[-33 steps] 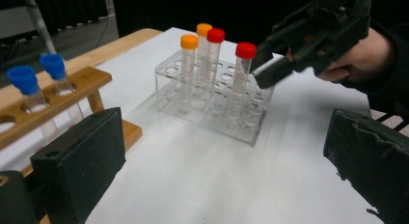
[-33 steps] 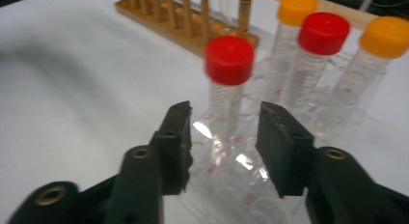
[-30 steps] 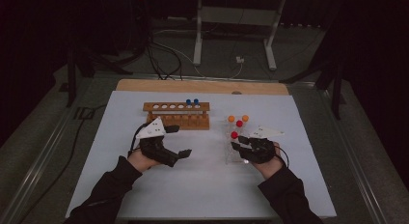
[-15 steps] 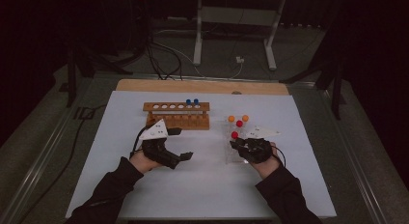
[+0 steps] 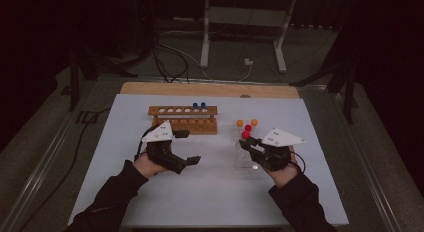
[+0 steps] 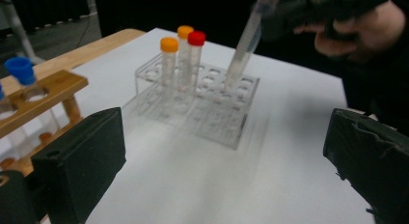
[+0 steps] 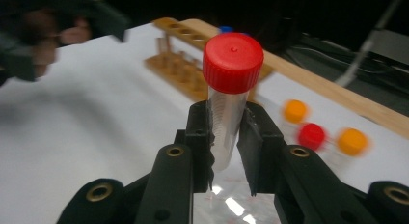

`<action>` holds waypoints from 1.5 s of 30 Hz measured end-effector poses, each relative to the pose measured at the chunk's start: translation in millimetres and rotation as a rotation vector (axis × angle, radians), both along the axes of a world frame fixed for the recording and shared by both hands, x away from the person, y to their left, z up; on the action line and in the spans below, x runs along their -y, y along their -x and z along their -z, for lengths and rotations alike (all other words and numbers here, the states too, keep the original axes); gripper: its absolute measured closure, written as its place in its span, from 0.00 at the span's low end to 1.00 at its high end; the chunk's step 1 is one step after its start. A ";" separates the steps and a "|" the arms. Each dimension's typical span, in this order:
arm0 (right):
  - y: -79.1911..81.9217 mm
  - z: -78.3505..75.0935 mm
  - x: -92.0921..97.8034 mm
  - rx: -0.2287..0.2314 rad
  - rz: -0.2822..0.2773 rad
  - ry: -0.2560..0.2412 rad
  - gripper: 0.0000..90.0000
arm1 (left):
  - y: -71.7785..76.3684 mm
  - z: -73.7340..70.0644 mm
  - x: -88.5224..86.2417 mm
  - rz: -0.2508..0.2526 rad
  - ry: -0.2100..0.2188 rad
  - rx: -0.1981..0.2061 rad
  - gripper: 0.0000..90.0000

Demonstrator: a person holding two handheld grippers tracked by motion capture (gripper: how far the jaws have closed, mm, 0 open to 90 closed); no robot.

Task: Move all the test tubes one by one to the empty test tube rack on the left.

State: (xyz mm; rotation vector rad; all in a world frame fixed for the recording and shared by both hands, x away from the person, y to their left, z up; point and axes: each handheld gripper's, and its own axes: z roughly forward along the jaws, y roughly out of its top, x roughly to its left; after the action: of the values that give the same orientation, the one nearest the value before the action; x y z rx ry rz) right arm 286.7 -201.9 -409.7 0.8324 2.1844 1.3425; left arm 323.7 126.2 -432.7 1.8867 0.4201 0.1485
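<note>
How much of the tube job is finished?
Three capped tubes stand in the clear plastic rack: two orange, one red-capped tube. The right gripper holds another red-capped tube above it. Two blue-capped tubes wait in the wooden rack. The left gripper is open.

Red-cap tube (image 7: pixel 233 84) w/ clear body; clear rack (image 6: pixel 202 101) holds 2 orange caps (image 6: pixel 169 44) + 1 red cap (image 6: pixel 196 38). Wooden rack (image 5: pixel 183 118) brown, blue caps (image 5: pixel 199 105). Worktop (image 5: pixel 210 192) white. Hand-held gripper (image 7: pixel 226 132) black.
</note>
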 end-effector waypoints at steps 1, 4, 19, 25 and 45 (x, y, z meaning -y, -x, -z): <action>1.4 1.3 -4.2 -0.004 -0.018 0.003 0.83 | 0.3 -1.4 1.7 0.005 0.000 0.003 0.03; 3.8 8.6 -17.1 -0.028 -0.068 0.021 0.83 | 1.3 -5.7 8.2 0.031 -0.002 0.005 0.03; 6.2 33.6 -54.3 -0.129 -0.185 0.051 0.83 | 4.7 -5.7 38.3 0.131 -0.019 0.034 0.43; 6.0 33.4 -55.5 -0.137 -0.189 0.048 0.83 | 4.5 -3.5 46.4 0.159 -0.038 0.051 0.59; 5.8 28.2 -45.6 -0.111 -0.141 -0.007 0.61 | -10.9 -12.7 34.5 0.124 -0.035 0.051 0.79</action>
State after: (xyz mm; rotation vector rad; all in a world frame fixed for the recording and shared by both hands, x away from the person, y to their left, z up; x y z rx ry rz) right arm 280.9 -156.3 -437.9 0.7854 2.3646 1.4016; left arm 334.6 91.7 -420.0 1.9334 0.2671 0.1217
